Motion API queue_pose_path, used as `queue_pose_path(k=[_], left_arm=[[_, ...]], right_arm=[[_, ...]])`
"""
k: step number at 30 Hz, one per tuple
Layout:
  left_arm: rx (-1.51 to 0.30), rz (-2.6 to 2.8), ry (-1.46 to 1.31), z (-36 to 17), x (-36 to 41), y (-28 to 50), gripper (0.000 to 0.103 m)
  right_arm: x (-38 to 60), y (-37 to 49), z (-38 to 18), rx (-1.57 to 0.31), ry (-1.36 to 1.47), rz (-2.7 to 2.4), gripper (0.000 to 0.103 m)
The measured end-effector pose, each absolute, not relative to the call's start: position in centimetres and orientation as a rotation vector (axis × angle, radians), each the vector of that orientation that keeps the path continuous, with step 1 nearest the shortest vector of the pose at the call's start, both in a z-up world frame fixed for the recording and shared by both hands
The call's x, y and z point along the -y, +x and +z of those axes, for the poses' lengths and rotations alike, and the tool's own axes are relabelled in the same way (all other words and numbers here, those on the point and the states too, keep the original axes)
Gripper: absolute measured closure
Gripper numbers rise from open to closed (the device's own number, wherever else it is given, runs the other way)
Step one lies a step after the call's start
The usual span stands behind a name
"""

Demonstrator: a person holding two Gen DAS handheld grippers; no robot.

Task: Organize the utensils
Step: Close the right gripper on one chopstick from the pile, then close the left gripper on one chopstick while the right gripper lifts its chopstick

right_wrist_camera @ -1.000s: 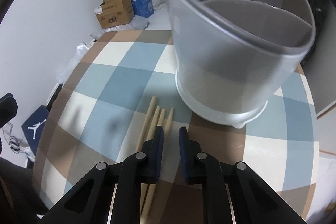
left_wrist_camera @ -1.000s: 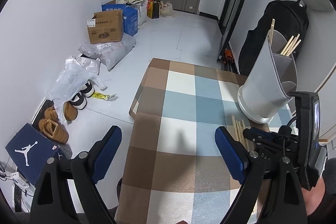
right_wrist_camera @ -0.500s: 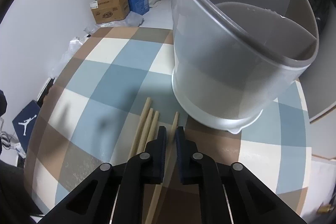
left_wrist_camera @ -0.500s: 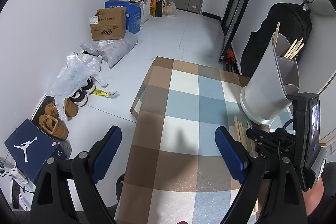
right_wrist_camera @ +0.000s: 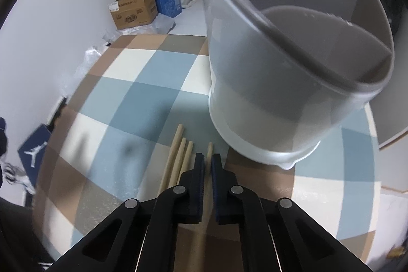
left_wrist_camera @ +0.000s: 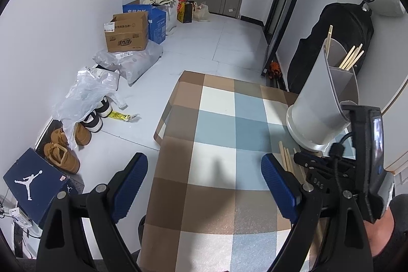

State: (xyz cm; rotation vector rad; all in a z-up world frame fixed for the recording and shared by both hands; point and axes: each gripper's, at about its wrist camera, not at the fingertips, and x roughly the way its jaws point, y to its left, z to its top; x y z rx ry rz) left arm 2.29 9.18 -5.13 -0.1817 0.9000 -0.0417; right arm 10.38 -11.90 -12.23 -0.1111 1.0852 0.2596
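Note:
A grey divided utensil holder stands on the checked tablecloth; it also shows in the left wrist view with several wooden chopsticks in its back compartment. My right gripper is shut on one wooden chopstick just in front of the holder's base. Three more chopsticks lie on the cloth to its left. My left gripper is open and empty above the table's near left part; the right gripper's body is at its right.
The table's left edge drops to a floor with a cardboard box, plastic bags, shoes and a blue shoe box. A black bag leans on the wall behind the holder.
My right gripper has closed from a narrow gap onto one chopstick, and that chopstick has parted from the other three. The left gripper has stayed open, its view shifting a little.

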Motion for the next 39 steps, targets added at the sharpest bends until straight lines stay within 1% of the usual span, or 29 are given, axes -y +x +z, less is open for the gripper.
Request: queue_pose_path(k=[3, 13, 20, 26, 29, 39], left_arm=[[-0.923, -0.066, -0.19, -5.4, -8.5, 2.6, 0.016], [-1.079, -0.162, -0.163, -7.6, -4.3, 3.7, 0.016], [-1.145, -0.162, -0.034, -8.9, -0.8, 3.5, 0.015], [-1.195, -0.148, 0.042, -10.0, 0.5, 3.5, 0.016], [-1.209, -0.133, 0.038, -10.3, 0.4, 3.7, 0.015], [-1.217, -0.107, 0.027, -10.7, 0.7, 4.8, 0.017]], right_arm=[[12.5, 9.8, -11.3, -1.059, -0.078, 0.269, 0.099], [16.2, 6.4, -4.6, -0.893, 0.05, 0.318, 0.099], [19.2, 5.2, -1.6, -0.821, 0.115, 0.356, 0.099], [20.9, 4.4, -0.3, -0.778, 0.153, 0.387, 0.099], [22.0, 3.9, 0.1, -0.753, 0.161, 0.39, 0.099], [24.3, 4.1, -1.2, -0.769, 0.249, 0.416, 0.099]])
